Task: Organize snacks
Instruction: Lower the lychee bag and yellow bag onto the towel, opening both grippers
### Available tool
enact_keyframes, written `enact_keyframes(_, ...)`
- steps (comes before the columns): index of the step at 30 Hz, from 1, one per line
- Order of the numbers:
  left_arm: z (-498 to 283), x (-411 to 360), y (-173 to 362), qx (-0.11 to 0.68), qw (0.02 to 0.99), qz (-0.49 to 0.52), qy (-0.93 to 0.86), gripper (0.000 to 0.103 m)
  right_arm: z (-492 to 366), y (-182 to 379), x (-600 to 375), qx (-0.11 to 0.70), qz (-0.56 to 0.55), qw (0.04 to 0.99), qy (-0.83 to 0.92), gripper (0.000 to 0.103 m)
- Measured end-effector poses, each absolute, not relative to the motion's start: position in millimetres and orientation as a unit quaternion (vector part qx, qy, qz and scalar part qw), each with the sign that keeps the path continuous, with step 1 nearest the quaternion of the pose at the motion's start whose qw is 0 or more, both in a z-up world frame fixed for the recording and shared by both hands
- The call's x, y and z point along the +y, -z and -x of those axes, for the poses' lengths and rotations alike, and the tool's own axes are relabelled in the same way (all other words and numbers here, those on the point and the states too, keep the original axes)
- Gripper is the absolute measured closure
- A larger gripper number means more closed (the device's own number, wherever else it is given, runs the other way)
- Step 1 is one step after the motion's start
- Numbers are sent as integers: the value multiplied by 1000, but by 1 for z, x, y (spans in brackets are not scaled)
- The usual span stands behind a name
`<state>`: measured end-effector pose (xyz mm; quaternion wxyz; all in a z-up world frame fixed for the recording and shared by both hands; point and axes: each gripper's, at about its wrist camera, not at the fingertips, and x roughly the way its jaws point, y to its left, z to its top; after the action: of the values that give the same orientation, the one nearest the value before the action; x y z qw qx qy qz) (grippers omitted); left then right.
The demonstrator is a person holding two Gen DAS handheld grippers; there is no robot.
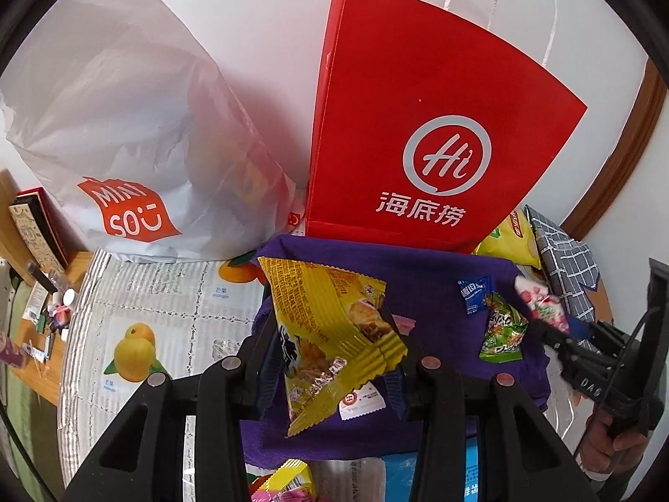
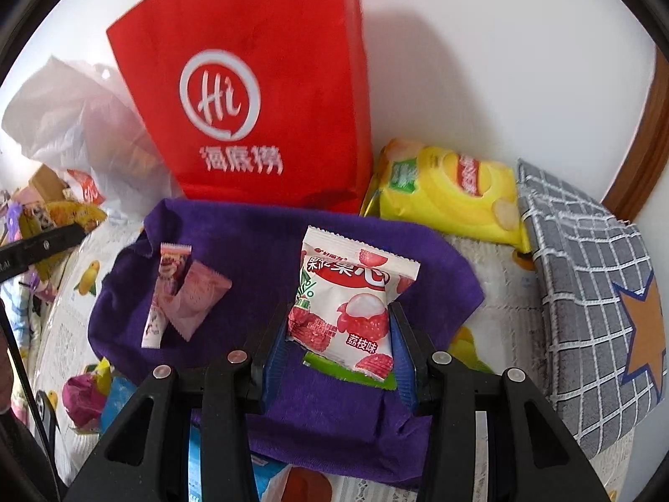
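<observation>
Two grippers, each clamping a snack above a purple cloth.
Left wrist view: the left gripper, narrowly parted, pinches a yellow snack packet over the cloth. Right wrist view: the right gripper, likewise narrow, grips a lychee snack packet; two pink packets lie on the cloth's left part.

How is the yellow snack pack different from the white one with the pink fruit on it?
The yellow pack is bright yellow with pastry pictures; the white pack shows pink lychees. The yellow pack sits in the left hand-held gripper, tilted; the white pack sits upright in the right hand-held gripper. The yellow pack looks longer. Both are sealed with crimped edges, gripped over the purple cloth.
</observation>
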<state>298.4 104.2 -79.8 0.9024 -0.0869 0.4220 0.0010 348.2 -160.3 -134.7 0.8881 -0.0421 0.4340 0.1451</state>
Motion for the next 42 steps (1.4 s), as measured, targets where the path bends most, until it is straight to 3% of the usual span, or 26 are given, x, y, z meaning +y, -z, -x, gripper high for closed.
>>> enact_keyframes(16, -297, 100, 77, 429, 897, 104, 28, 63, -351, 152, -130, 462, 103, 869, -142, 57)
enact_keyframes(27, -301, 101, 84, 438, 894, 96, 18, 63, -353, 164, -128, 470, 127, 866, -117, 49)
enact_keyframes(42, -317, 92, 115, 485, 870, 81, 23, 63, -332, 117, -140, 403, 117, 902, -103, 44)
